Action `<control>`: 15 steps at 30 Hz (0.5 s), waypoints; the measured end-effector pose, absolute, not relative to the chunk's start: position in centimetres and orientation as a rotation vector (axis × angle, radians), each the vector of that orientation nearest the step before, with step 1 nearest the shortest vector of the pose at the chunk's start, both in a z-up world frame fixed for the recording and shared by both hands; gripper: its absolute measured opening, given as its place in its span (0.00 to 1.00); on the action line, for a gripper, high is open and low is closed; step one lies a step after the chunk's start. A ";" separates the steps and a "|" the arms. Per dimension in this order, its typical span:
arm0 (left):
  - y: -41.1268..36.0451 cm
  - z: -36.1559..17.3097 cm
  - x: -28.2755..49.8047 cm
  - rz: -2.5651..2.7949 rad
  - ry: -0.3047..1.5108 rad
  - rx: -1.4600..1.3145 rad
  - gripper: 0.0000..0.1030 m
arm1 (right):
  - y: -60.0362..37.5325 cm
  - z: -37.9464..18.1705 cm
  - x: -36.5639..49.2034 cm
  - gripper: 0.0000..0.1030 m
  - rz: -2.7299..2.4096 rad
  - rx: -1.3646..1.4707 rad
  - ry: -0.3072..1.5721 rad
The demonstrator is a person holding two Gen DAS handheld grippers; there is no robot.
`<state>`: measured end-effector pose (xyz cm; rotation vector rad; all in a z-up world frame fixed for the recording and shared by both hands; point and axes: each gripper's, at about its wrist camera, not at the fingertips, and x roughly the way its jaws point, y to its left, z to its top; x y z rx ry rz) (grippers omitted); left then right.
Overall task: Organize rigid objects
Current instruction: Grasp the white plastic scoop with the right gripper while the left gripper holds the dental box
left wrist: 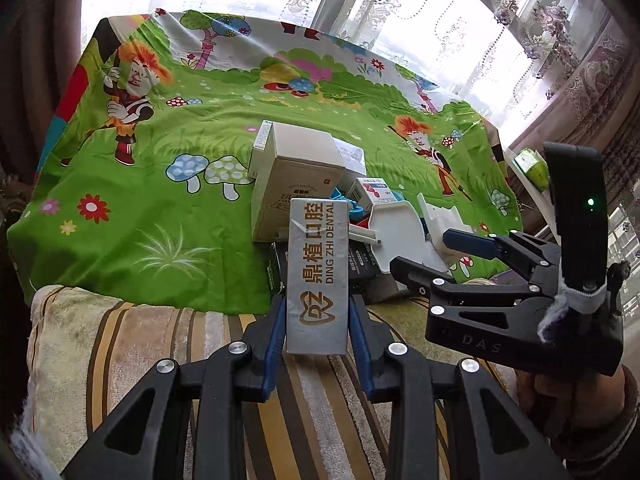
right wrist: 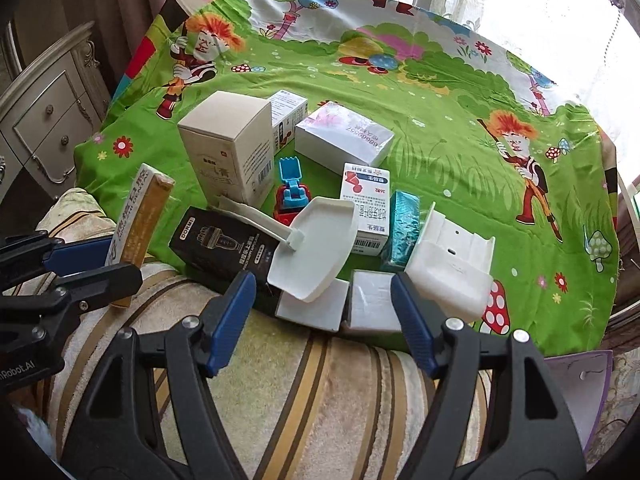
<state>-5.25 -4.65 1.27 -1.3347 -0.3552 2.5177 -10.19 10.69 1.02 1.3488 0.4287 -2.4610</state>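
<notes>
Left wrist: left tool (left wrist: 316, 344) pitched downward (gripping silver box (left wrist: 317, 276))

In the left wrist view, the silver dental box (left wrist: 317, 276) clamped between the left gripper's (left wrist: 318, 344) blue pads hides most of the black box (left wrist: 276, 270) lying just beyond the jaws; only a dark sliver shows on each side. Ahead of the jaws, the tall cream carton (left wrist: 294, 184) covers all but an edge of the cartons behind it. The small print on every carton is too fine to read.

In the right wrist view, the white scoop (right wrist: 316, 248) ahead of the open right gripper (right wrist: 324, 300) overlaps the black DORMI box (right wrist: 222, 246) and the red and blue toy (right wrist: 291, 196). The left gripper (right wrist: 86, 262) is cut off by the left edge, its pads half hidden behind the dental box (right wrist: 138, 220).
</notes>
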 end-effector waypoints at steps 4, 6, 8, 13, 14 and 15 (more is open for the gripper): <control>-5.1 1.0 -5.2 2.510 -0.393 -1.324 0.31 | 9.7 0.3 -10.6 0.71 -2.446 1.371 0.499; -5.2 1.0 -5.1 2.507 -0.407 -1.319 0.31 | 9.3 0.0 -10.6 0.71 -2.438 1.383 0.533; -5.4 0.9 -5.1 2.503 -0.420 -1.314 0.31 | 9.1 -0.3 -10.7 0.71 -2.425 1.397 0.552; -5.5 0.7 -5.0 2.496 -0.436 -1.306 0.31 | 9.1 -0.5 -11.2 0.71 -2.438 1.408 0.580; -5.6 0.7 -5.0 2.495 -0.439 -1.304 0.31 | 9.1 -0.6 -11.3 0.71 -2.441 1.408 0.586; -5.6 0.7 -5.0 2.495 -0.441 -1.303 0.31 | 9.0 -0.6 -11.4 0.71 -2.446 1.406 0.593</control>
